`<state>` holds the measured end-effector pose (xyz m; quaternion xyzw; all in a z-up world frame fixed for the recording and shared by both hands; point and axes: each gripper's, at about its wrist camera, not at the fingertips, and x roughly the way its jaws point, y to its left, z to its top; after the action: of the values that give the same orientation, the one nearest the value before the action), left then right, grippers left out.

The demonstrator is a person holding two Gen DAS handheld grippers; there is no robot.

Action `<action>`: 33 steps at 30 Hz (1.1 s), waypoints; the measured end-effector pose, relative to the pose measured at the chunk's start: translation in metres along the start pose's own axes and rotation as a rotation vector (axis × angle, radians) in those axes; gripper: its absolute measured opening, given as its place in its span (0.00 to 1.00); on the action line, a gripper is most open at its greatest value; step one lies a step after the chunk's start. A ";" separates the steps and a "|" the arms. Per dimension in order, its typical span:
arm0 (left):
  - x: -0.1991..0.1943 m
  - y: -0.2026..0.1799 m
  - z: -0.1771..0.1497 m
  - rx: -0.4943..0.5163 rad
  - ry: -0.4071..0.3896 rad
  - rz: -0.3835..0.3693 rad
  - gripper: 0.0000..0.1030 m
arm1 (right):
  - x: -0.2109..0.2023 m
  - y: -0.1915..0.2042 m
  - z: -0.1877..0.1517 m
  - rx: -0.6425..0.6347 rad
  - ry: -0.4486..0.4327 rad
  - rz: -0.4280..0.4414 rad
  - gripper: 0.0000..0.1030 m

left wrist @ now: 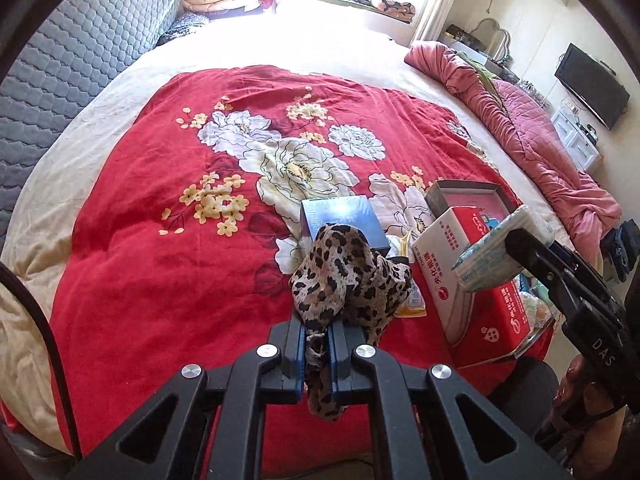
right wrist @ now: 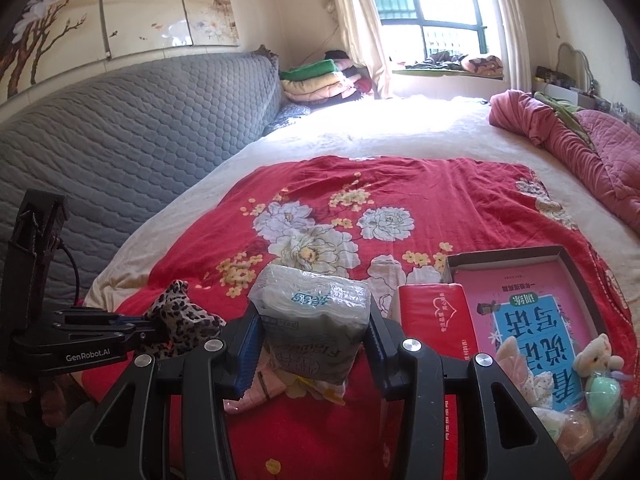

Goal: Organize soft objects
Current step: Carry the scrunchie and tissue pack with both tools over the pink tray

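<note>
My left gripper [left wrist: 318,330] is shut on a leopard-print cloth [left wrist: 344,280], which bunches up above the jaws and hangs below them, over the red floral quilt [left wrist: 160,272]. My right gripper [right wrist: 313,316] is shut on a plastic-wrapped pack of tissues [right wrist: 312,296], its pads pressing both sides. In the left wrist view that tissue pack [left wrist: 492,258] sits at the right, above a red tissue box [left wrist: 472,292]. In the right wrist view the left gripper [right wrist: 150,326] and the leopard cloth [right wrist: 180,314] are at the lower left.
An open cardboard box [right wrist: 568,256] holds a pink book; small plush toys [right wrist: 596,356] lie at its near end. A blue box [left wrist: 340,216] rests on the quilt. A rumpled pink quilt [left wrist: 540,140] lines the right edge, a grey padded headboard [right wrist: 120,140] the left.
</note>
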<state>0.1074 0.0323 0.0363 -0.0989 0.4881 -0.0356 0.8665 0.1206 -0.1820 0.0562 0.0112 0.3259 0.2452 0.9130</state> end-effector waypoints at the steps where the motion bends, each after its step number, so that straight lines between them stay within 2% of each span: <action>1: -0.002 -0.003 0.001 0.005 -0.004 -0.001 0.08 | -0.003 -0.001 0.000 -0.001 -0.005 -0.002 0.45; 14: -0.024 -0.044 0.014 0.066 -0.058 -0.028 0.08 | -0.040 -0.027 0.010 0.035 -0.075 -0.051 0.45; 21: -0.027 -0.092 0.023 0.140 -0.071 -0.080 0.08 | -0.062 -0.056 0.012 0.085 -0.096 -0.100 0.45; 33: -0.013 -0.180 0.032 0.268 -0.042 -0.164 0.08 | -0.112 -0.125 0.008 0.167 -0.157 -0.245 0.45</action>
<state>0.1348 -0.1370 0.1003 -0.0227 0.4509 -0.1687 0.8762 0.1058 -0.3419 0.1059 0.0664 0.2720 0.1023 0.9545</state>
